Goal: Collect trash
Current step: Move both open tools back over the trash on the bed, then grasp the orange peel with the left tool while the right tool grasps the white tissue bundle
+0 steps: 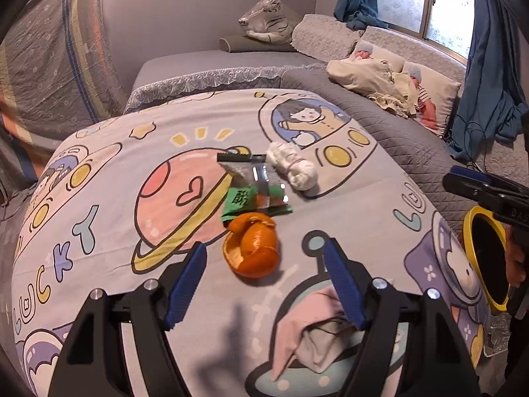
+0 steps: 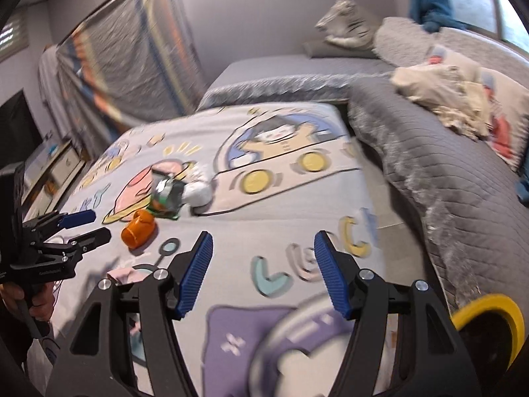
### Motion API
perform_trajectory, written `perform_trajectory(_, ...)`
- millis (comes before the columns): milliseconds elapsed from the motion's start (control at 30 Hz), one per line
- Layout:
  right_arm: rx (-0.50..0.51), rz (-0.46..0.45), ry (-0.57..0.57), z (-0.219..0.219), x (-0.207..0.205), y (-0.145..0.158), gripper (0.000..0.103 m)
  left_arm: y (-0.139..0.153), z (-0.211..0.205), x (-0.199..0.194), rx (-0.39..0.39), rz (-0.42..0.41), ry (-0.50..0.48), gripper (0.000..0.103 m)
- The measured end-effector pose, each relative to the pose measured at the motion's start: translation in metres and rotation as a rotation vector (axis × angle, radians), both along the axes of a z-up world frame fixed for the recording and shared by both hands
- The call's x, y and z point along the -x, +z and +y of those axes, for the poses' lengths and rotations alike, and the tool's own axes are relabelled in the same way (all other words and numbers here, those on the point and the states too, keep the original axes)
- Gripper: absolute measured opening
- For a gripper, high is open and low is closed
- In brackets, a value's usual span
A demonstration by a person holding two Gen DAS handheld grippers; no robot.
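Note:
Trash lies on a cartoon-print bedspread (image 1: pixel 109 218): an orange peel (image 1: pixel 253 248), a green and clear snack wrapper (image 1: pixel 254 188) and a white crumpled tissue (image 1: pixel 292 165). My left gripper (image 1: pixel 264 281) hovers just short of the peel, open, with nothing between its blue pads. In the right wrist view the peel (image 2: pixel 137 230), wrapper (image 2: pixel 165 198) and tissue (image 2: pixel 198 192) sit far left, beside the left gripper (image 2: pixel 99 223). My right gripper (image 2: pixel 264 274) is open over bare bedspread and holds nothing. A yellow-rimmed bin (image 1: pixel 486 258) stands at the bed's right edge.
A pink and white cloth (image 1: pixel 314 330) lies under my left gripper's right finger. A grey quilt (image 1: pixel 380 125), pillows and a baby-print cushion (image 1: pixel 426 99) fill the back right. A plastic-covered mattress (image 1: pixel 49 66) leans at the left. The bin's rim (image 2: pixel 489 317) shows low right.

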State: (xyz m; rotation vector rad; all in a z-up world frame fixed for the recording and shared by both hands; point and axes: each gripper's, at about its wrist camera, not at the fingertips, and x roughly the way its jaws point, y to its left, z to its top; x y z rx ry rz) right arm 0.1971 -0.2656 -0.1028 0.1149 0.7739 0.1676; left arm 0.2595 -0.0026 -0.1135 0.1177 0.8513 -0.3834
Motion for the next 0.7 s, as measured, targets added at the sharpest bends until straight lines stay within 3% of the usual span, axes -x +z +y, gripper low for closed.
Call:
perform_trajectory(267, 0.071, 0.103, 0.135, 0.056, -0.062, -0.020, 0.060, -0.017, 0.006, -0.018, 0.007, 0.051, 0.017, 0.070)
perform_trajectory(700, 0.107, 0.189, 0.168, 0.086, -0.123, -0.040, 0.060, -0.026, 0.003, -0.035, 0.008, 0.076, 0.019, 0.069)
